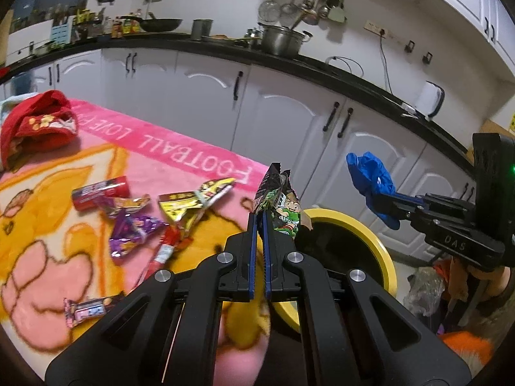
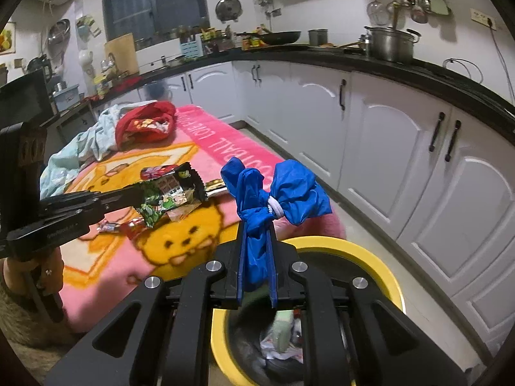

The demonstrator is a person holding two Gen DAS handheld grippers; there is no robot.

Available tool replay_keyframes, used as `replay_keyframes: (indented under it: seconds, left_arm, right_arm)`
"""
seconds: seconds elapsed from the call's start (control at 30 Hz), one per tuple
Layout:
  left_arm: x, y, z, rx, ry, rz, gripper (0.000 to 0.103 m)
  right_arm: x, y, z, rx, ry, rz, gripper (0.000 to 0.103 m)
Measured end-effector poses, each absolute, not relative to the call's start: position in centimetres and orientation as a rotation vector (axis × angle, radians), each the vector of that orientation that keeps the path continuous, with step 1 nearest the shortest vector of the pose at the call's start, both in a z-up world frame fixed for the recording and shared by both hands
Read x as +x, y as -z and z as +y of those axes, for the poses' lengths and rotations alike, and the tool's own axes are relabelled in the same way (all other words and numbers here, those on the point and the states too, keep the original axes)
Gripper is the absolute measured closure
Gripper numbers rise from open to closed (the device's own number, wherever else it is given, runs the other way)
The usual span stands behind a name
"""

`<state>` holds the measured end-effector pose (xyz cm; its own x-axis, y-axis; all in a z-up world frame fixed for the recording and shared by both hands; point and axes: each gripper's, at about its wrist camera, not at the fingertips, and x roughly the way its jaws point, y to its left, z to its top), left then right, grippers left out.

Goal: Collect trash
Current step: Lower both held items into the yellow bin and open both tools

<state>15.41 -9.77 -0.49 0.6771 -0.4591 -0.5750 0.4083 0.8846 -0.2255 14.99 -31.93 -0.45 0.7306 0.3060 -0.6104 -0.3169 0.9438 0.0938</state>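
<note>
Here the left tool [image 1: 260, 222] has its 2 blue-edged fingers pressed together on a green-and-black snack wrapper [image 1: 280, 206], which sticks up past the tips and hangs just beside the yellow rim of the trash bin [image 1: 360, 231]. The right tool [image 2: 257, 241] is pinching a crumpled blue plastic bag [image 2: 283, 193] tied at the middle with a white band [image 2: 276, 208]; the bag bulges out beyond the fingers, above the near rim of the same bin. In the right wrist view paper and wrappers lie inside the bin, on the floor against a pink blanket [image 1: 180, 151] printed with a yellow cartoon. On the blanket, left of the left tool, are more wrappers: a red one [image 1: 99, 192], a purple one [image 1: 133, 231], a yellow one [image 1: 193, 206] and a small pink one [image 1: 88, 310] near the bottom edge. A red cloth [image 1: 38, 125] lies bunched at the blanket's far end. Behind runs a black counter [image 1: 322, 64] over white cabinets, carrying a steel pot [image 1: 281, 40] and a wok [image 1: 161, 25].
</note>
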Motion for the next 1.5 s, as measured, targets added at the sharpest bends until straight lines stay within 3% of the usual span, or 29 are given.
replay_keyframes:
  seconds: [0.7, 1.5]
  left_arm:
    - [15.0, 3.7, -18.3, 0.025, 0.633, 0.749, 0.102]
    - [15.4, 7.4, -20.4, 0.042, 0.655, 0.846, 0.102]
  right_arm:
    - [13.0, 3.4, -38.1, 0.015, -0.233, 0.724, 0.092]
    - [13.8, 7.0, -39.2, 0.047, -0.232, 0.817, 0.089]
